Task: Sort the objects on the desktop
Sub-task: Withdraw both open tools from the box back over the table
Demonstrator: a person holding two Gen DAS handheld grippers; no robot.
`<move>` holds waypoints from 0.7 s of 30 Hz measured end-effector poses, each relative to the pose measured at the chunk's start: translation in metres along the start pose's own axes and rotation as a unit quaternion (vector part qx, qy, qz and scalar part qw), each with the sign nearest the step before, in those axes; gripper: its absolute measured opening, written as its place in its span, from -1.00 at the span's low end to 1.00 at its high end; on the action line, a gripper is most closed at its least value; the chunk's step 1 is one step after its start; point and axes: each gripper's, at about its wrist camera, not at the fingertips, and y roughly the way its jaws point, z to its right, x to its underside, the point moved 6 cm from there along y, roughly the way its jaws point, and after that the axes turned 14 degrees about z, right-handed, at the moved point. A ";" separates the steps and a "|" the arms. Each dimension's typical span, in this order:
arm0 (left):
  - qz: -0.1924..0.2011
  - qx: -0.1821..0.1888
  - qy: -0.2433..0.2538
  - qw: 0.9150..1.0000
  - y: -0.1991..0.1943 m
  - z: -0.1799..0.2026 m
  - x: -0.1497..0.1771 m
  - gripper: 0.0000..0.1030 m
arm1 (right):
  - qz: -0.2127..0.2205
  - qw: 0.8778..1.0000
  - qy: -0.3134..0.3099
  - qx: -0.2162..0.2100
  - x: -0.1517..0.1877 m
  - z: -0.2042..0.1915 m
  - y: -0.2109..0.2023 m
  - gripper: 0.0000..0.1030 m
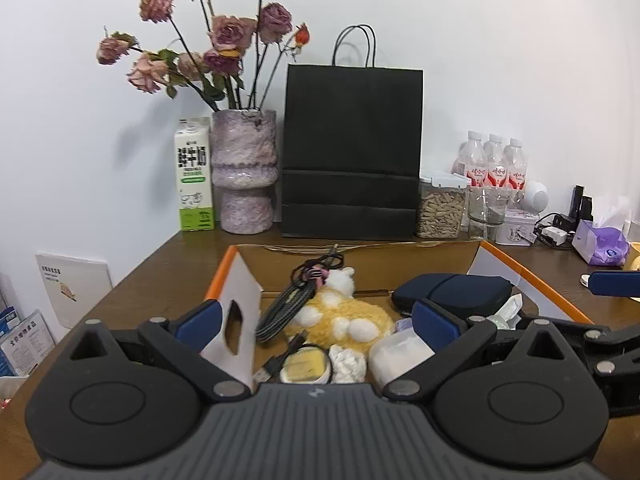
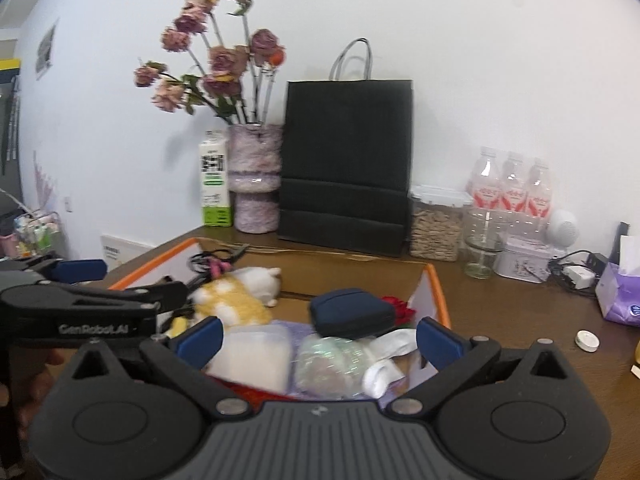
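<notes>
White wall stands behind our brown surface (image 1: 168, 264). We hold the left tool (image 1: 316, 322) and the right tool (image 2: 318, 338) side by side, both spread wide with nothing gripped. Just past both tools sits a box (image 1: 532, 280) with orange edges. Inside it, ahead of the left tool, lie a yellow plush cat (image 1: 344, 316) and a black cable (image 1: 288, 304) touching it. Ahead of the right tool sit a blue case (image 2: 352, 314), a white tub (image 2: 256, 356) and a shiny pack (image 2: 330, 362). Farther off, by the wall, stand a black bag (image 1: 352, 152), a vase (image 1: 244, 172) of dry roses, a carton (image 1: 194, 176) and some bottles (image 1: 494, 164).
</notes>
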 end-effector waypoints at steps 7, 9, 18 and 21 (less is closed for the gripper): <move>0.000 -0.011 -0.004 1.000 -0.033 -0.024 0.003 1.00 | -0.017 1.000 -0.005 -0.019 0.006 -0.029 -0.019 1.00; -0.005 -0.018 -0.004 1.000 -0.042 -0.034 0.006 1.00 | -0.026 0.999 -0.011 -0.022 0.011 -0.038 -0.022 1.00; -0.024 -0.038 -0.010 0.999 -0.071 -0.070 0.020 1.00 | -0.099 0.995 -0.021 -0.020 0.054 -0.068 -0.010 0.84; -0.033 -0.043 -0.006 0.999 -0.075 -0.077 0.027 1.00 | -0.120 0.993 -0.017 -0.013 0.066 -0.072 -0.002 0.80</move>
